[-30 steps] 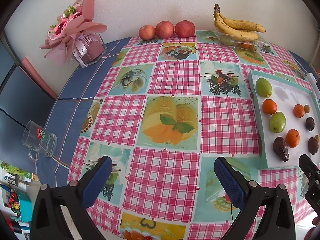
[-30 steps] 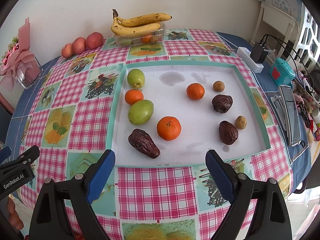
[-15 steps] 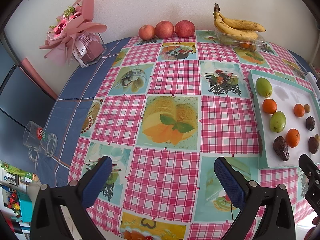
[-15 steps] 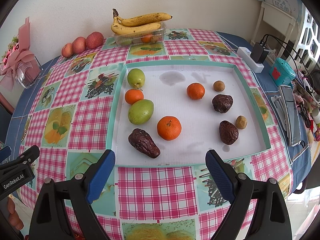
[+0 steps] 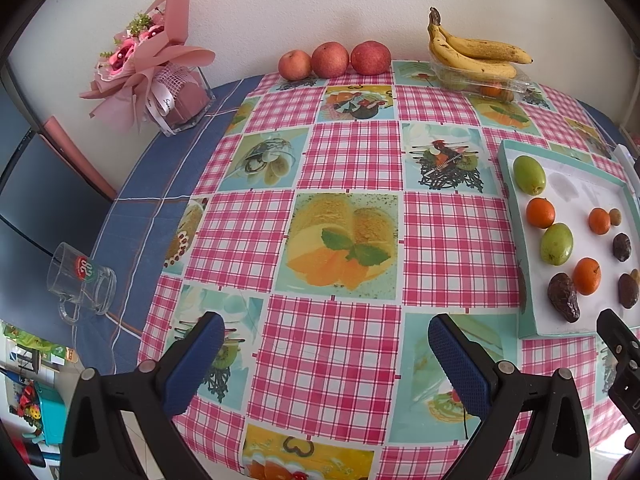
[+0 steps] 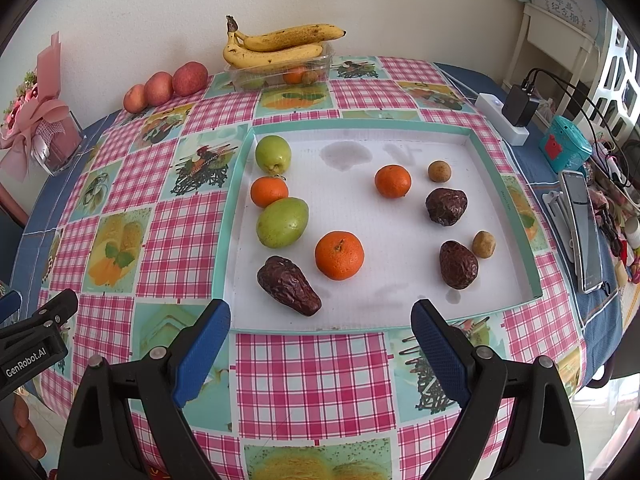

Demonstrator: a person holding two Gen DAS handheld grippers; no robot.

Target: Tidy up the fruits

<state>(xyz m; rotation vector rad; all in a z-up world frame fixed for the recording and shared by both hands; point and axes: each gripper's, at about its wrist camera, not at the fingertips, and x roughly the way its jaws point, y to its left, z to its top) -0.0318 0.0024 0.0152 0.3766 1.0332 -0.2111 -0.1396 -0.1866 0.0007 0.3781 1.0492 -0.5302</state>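
Gleaming round oranges (image 6: 339,255), wrinkled avocado (image 6: 289,285)

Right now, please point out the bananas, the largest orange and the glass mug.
bananas (image 6: 280,46), right wrist view, middle of bunch.
largest orange (image 6: 339,255), right wrist view, centre.
glass mug (image 5: 82,282), left wrist view, body.

Right gripper (image 6: 320,332) spread wide over the near rim of a teal-edged tray (image 6: 516,204) of loose fruit.

On the tray's left side a green pear (image 6: 273,154), a small tangerine (image 6: 269,191), a larger green fruit (image 6: 282,222) and a wrinkled dark fruit (image 6: 289,285) form a column; a big tangerine (image 6: 339,255) sits mid-tray. Behind the tray, bananas (image 6: 280,46) rest on a clear plastic box (image 6: 280,74), with three red apples (image 6: 165,87) by the wall. The left gripper (image 6: 38,336) shows at the left edge.
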